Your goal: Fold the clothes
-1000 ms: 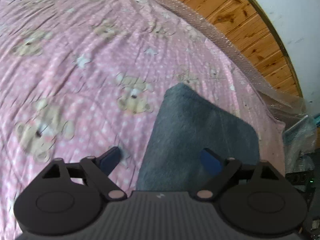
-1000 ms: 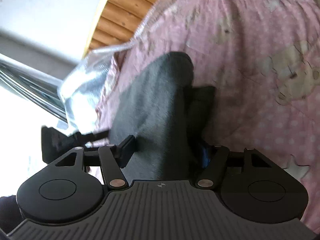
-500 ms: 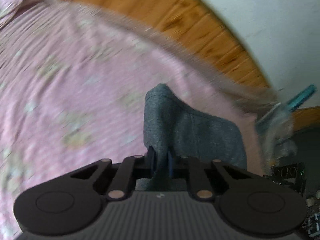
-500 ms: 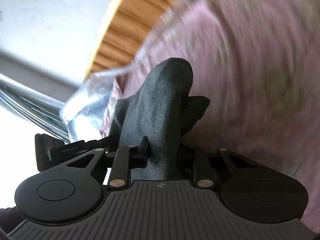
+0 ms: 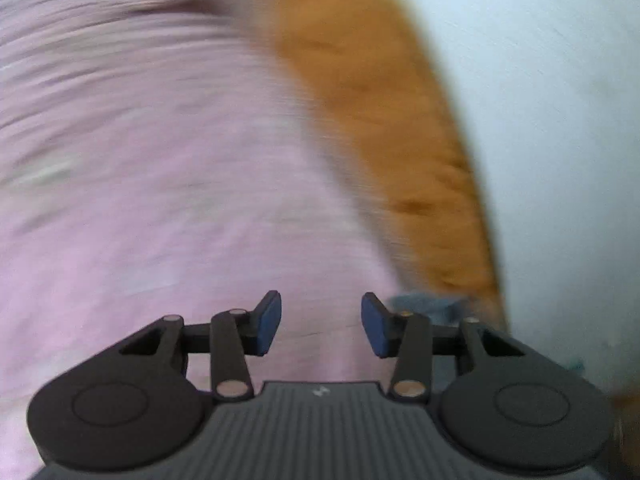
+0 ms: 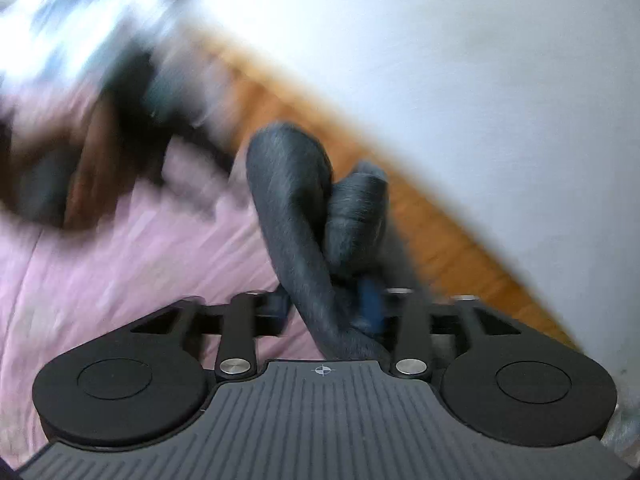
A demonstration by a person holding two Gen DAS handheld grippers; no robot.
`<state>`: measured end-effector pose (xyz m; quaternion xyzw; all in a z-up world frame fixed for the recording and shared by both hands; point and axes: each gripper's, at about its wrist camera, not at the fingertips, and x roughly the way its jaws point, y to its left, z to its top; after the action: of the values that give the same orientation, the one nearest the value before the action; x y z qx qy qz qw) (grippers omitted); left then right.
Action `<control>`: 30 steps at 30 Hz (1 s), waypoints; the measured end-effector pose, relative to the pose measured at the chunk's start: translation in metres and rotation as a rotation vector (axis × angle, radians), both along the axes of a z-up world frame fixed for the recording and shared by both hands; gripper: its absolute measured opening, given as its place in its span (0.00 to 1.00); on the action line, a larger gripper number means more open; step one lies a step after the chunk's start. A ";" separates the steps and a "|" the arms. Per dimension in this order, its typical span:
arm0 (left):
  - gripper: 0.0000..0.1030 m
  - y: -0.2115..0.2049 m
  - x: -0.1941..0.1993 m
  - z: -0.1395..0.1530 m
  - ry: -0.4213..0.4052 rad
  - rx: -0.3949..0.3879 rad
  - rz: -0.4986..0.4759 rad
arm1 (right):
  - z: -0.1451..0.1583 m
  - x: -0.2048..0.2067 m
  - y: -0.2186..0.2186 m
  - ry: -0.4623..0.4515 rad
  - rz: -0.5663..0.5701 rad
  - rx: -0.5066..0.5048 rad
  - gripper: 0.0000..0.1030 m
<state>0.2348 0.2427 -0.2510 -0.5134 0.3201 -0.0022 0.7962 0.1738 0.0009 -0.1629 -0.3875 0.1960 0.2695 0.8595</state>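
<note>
My right gripper (image 6: 328,312) is shut on the folded grey garment (image 6: 296,208), which hangs bunched between the blue pads above the pink bed sheet (image 6: 120,264). My left gripper (image 5: 320,330) is open and empty over the pink sheet (image 5: 160,200). A small grey patch of the garment (image 5: 424,305) shows just behind its right finger. Both views are motion-blurred.
A wooden bed frame (image 5: 384,120) runs along the sheet's edge, with a white wall (image 5: 540,100) beyond. In the right wrist view the wood (image 6: 440,232) and wall (image 6: 440,60) lie to the right, and dark blurred shapes (image 6: 100,140) sit at the upper left.
My left gripper has let go of the grey garment and opened, swinging away. My right gripper stays shut on the garment and has lifted and turned it toward the wall.
</note>
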 end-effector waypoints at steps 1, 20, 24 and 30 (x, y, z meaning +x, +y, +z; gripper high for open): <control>0.42 0.005 -0.020 -0.008 0.029 -0.004 0.003 | -0.026 -0.008 0.006 0.106 0.000 -0.016 0.44; 0.30 -0.151 0.025 -0.003 0.004 0.349 -0.514 | -0.066 0.165 -0.183 0.509 -0.486 0.577 0.40; 0.30 -0.160 0.034 0.006 0.055 0.393 -0.518 | -0.067 0.175 -0.206 0.613 -0.504 0.664 0.41; 0.32 -0.174 0.047 0.035 0.226 0.464 -0.488 | -0.027 0.204 -0.198 0.544 -0.437 0.683 0.35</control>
<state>0.2821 0.0689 -0.2163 -0.2244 0.5113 -0.0630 0.8272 0.3775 -0.1973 -0.1902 0.0512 0.3907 0.2234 0.8915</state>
